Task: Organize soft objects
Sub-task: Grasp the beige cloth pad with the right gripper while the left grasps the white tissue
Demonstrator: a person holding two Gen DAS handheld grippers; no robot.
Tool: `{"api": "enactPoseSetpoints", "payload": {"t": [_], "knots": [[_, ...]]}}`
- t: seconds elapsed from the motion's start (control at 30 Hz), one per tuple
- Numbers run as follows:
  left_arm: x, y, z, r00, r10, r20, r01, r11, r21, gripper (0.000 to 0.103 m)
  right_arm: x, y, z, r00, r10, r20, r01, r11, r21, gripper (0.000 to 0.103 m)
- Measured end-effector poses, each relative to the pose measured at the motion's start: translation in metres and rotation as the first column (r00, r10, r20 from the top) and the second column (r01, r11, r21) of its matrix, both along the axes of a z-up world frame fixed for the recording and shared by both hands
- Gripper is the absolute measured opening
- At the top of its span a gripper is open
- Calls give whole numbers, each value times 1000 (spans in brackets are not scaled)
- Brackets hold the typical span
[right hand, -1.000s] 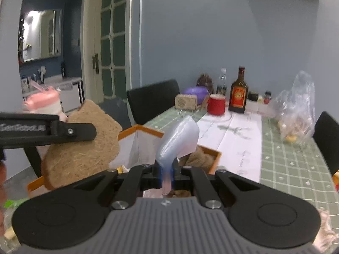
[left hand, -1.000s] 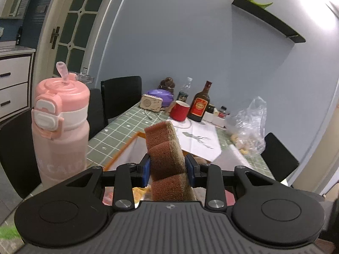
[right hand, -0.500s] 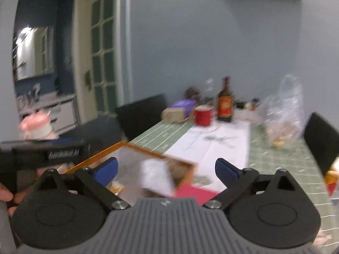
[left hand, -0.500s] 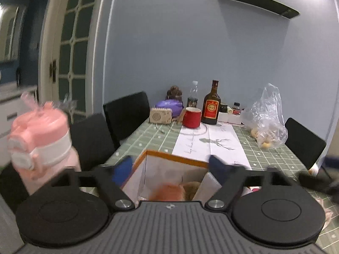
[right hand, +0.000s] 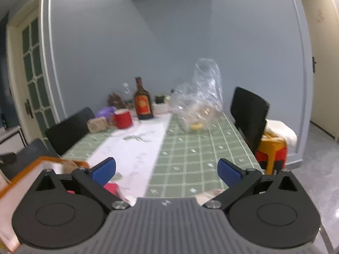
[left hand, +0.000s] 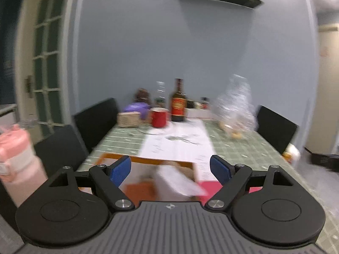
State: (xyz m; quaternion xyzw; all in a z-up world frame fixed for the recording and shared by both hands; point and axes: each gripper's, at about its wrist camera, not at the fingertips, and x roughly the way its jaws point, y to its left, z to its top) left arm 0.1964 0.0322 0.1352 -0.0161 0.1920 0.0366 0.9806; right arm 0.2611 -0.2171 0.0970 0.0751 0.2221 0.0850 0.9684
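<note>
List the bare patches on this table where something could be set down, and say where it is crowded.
Free: the green checked cloth between the white runner and the black chair. Crowded: the far end, with red mug, brown bottle and plastic bag; also the orange-rimmed box.

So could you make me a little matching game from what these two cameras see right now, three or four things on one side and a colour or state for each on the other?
Things:
1. mug
2. bottle
3. left gripper
4. plastic bag

Descriptions:
A. clear and crinkled, standing on the green checked tablecloth
B. open, nothing between its blue pads
C. red, beside the bottle
D. dark brown with a red label

Pairs: 1-C, 2-D, 3-B, 4-A
</note>
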Motion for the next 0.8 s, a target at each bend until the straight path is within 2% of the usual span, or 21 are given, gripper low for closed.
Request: {"api": "enactPoseSetpoints", "payload": {"t": [0.13,0.23,0.33,0.43,0.47,0.53,0.8], "knots": [[-7,-36,2,997,-70,-14,71,997,41,99,15,-12,-27,999,-9,-31,8,1000,-28,100],[-12,-67,-2,993,-116,-33,118,990,78,99,31,-17,-59,998,-25,-65,18,994,-105,100],[-15,-98,-10,990,-134,-45,139,982,127,99,39,-21,-99,995,10,-99,-27,985,-172,100],[-10,-130,-23,987,-149,-63,159,970,184,99,44,-14,-128,982,65,-180,-105,970,-221,100],[-7,-141,-27,985,-157,-72,168,966,195,98,44,-12,-134,981,78,-175,-119,965,-234,100],[0,-160,-36,982,-162,-99,179,962,207,98,49,-6,-146,973,66,-222,-126,956,-267,100],[27,-203,-65,974,-137,-180,183,944,273,97,55,-14,-148,966,78,-247,-132,968,-212,100]]}}
